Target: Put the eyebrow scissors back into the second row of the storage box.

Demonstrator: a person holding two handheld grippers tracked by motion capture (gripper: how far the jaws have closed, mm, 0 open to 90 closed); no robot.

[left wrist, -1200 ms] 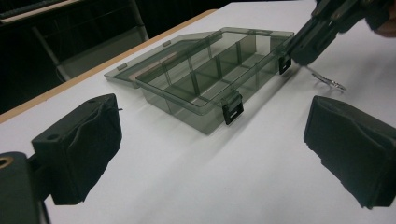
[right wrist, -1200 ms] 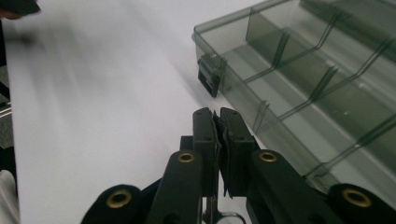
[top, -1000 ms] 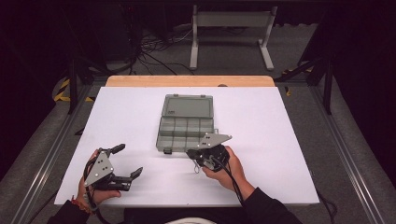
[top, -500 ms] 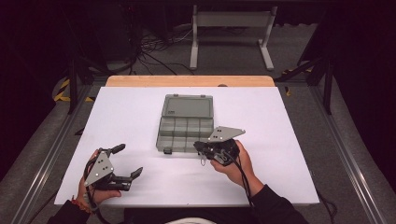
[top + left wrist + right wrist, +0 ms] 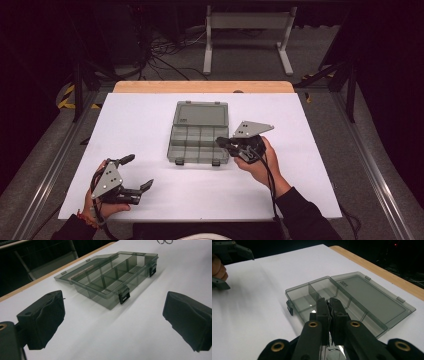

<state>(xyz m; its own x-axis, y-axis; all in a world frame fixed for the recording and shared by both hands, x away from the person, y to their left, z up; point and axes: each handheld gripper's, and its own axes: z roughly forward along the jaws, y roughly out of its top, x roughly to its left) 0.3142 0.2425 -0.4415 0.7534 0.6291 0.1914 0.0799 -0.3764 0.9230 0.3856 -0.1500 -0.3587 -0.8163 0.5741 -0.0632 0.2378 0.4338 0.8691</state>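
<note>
A smoky grey clear compartment box [image 5: 199, 134] lies open in the middle of the white table, its lid [image 5: 201, 113] folded flat toward the far side. The compartments [image 5: 317, 296] look empty. My right gripper [image 5: 221, 143] hovers at the box's near right corner, and its jaws [image 5: 329, 303] are pressed together, pointing at the box. Thin metal wire loops [image 5: 165, 241] show at the top edge of the left gripper view; whether they are held I cannot tell. My left gripper [image 5: 140, 171] rests at the table's near left, with its jaws wide apart [image 5: 112, 320] and nothing between them.
The white table [image 5: 150, 115] ends in a wooden strip [image 5: 200, 86] at the far side. Beyond it stand a metal frame [image 5: 245, 30] and floor cables [image 5: 165, 50]. Two black latches [image 5: 124, 295] stick out from the box's near wall.
My right gripper has risen and shifted right and away, from the box's front edge to its near right corner, jaws still shut. The left gripper has stayed put.
</note>
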